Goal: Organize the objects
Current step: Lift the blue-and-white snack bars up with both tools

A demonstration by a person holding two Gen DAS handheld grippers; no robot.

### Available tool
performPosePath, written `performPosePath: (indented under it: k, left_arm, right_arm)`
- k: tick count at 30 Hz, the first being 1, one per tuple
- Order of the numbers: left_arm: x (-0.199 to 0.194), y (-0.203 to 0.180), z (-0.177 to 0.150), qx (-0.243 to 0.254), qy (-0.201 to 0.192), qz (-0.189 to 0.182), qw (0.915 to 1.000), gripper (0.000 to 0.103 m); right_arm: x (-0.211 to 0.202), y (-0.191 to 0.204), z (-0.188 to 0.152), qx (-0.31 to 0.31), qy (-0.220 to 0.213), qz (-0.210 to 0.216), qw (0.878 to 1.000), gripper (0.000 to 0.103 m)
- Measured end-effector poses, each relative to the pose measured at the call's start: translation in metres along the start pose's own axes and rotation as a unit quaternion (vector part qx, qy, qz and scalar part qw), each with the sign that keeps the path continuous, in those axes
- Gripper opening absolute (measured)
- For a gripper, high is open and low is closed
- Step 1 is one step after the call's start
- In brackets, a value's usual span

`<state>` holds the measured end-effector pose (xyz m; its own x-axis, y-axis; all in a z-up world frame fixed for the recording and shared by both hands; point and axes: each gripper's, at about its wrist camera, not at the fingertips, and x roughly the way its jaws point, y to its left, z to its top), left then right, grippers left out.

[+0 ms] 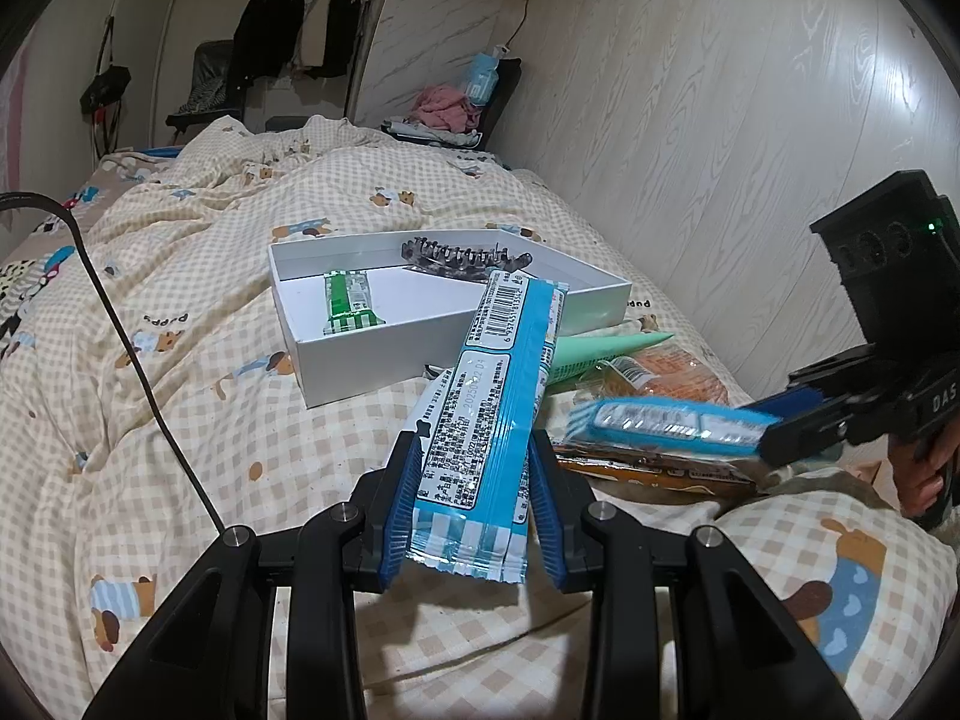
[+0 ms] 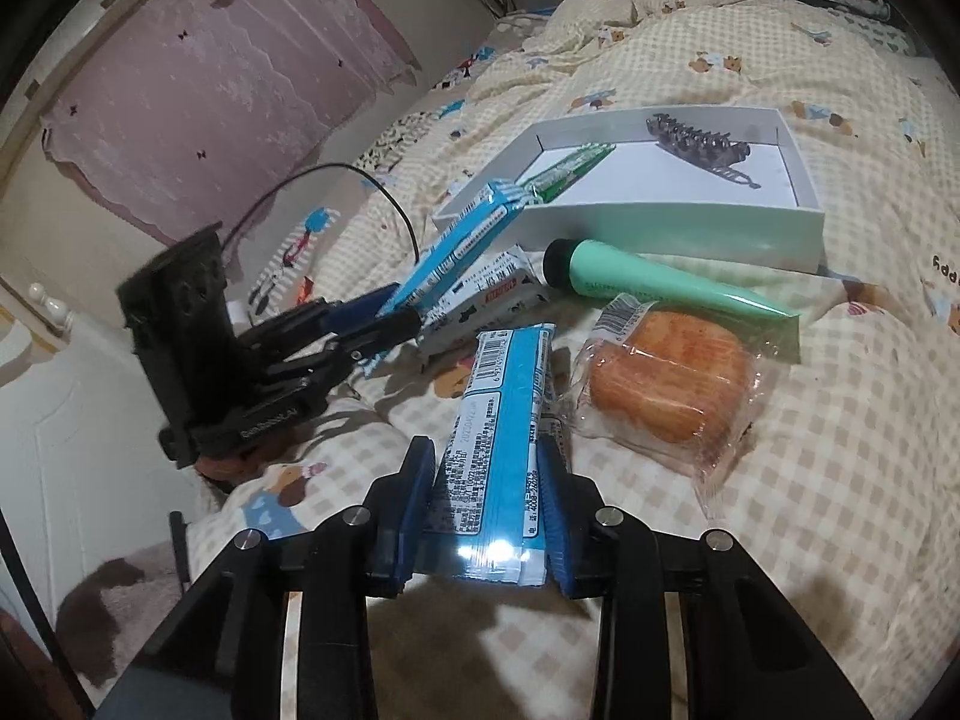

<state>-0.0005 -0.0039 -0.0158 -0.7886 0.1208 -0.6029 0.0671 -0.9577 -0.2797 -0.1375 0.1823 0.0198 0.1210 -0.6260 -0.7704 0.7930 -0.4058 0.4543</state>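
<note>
Gripping confirmed: one blue snack bar (image 1: 492, 408) is clamped in left hand-held gripper (image 1: 474, 516), another blue bar (image 2: 498, 450) in right hand-held gripper (image 2: 489, 516), both held above the bed (image 1: 198, 372) near white box (image 1: 360, 372).

The white box (image 2: 630, 222) stays open above, its middle floor bare; the green tube (image 2: 660, 288) and wrapped bun (image 2: 666, 384) crowd its near wall.
</note>
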Motion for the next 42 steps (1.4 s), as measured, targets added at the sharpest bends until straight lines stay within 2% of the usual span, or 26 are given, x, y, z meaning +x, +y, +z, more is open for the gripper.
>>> performPosePath:
  k: [7, 11, 14, 19, 21, 24, 27, 29, 30, 31, 35, 39, 42]
  left_arm:
    - [0.0, 0.0, 0.0, 0.0, 0.0, 0.0, 1.0, 0.039]
    - [0.0, 0.0, 0.0, 0.0, 0.001, 0.0, 1.0, 0.039]
    - [0.0, -0.001, 0.0, 0.0, 0.002, 0.0, 1.0, 0.039]
    - [0.0, -0.001, 0.0, 0.0, 0.002, 0.0, 1.0, 0.039]
    - [0.0, -0.001, 0.0, 0.0, 0.001, 0.0, 1.0, 0.039]
    - [0.0, -0.001, 0.0, 0.0, 0.002, -0.001, 1.0, 0.039]
    - [0.0, -0.001, 0.0, 0.0, 0.003, -0.001, 1.0, 0.039]
    - [0.0, 0.0, 0.0, 0.0, 0.003, -0.001, 1.0, 0.039]
    - [0.0, -0.001, 0.0, 0.0, 0.004, -0.001, 1.0, 0.039]
    - [0.0, 0.0, 0.0, 0.0, 0.004, -0.001, 1.0, 0.039]
    - [0.001, 0.0, 0.0, 0.0, 0.005, -0.002, 1.0, 0.039]
    - [0.002, 0.0, 0.0, 0.0, 0.005, -0.002, 1.0, 0.039]
    - [0.003, 0.0, 0.0, 0.0, 0.005, -0.002, 1.0, 0.039]
  right_arm:
    - [-0.041, -0.011, -0.015, 0.014, -0.05, -0.01, 0.999, 0.036]
    - [-0.06, -0.02, -0.029, 0.018, -0.079, -0.052, 0.995, 0.036]
    - [-0.057, -0.028, -0.038, 0.017, -0.074, -0.091, 0.993, 0.036]
    - [-0.046, -0.033, -0.043, 0.0, -0.065, -0.129, 0.989, 0.036]
    - [-0.044, -0.034, -0.044, -0.008, -0.062, -0.128, 0.99, 0.038]
    - [-0.044, -0.035, -0.046, -0.019, -0.063, -0.123, 0.99, 0.055]
    - [-0.047, -0.035, -0.048, -0.04, -0.073, -0.136, 0.987, 0.062]
    - [-0.052, -0.038, -0.048, -0.049, -0.096, -0.135, 0.985, 0.07]
    - [-0.057, -0.042, -0.047, -0.042, -0.113, -0.128, 0.984, 0.081]
    - [-0.06, -0.045, -0.046, -0.036, -0.123, -0.119, 0.985, 0.084]
    - [-0.061, -0.065, -0.035, 0.002, -0.133, -0.062, 0.989, 0.084]
    - [-0.049, -0.077, -0.023, 0.011, -0.122, -0.048, 0.991, 0.084]
    - [-0.038, -0.086, -0.016, 0.013, -0.11, -0.055, 0.992, 0.084]
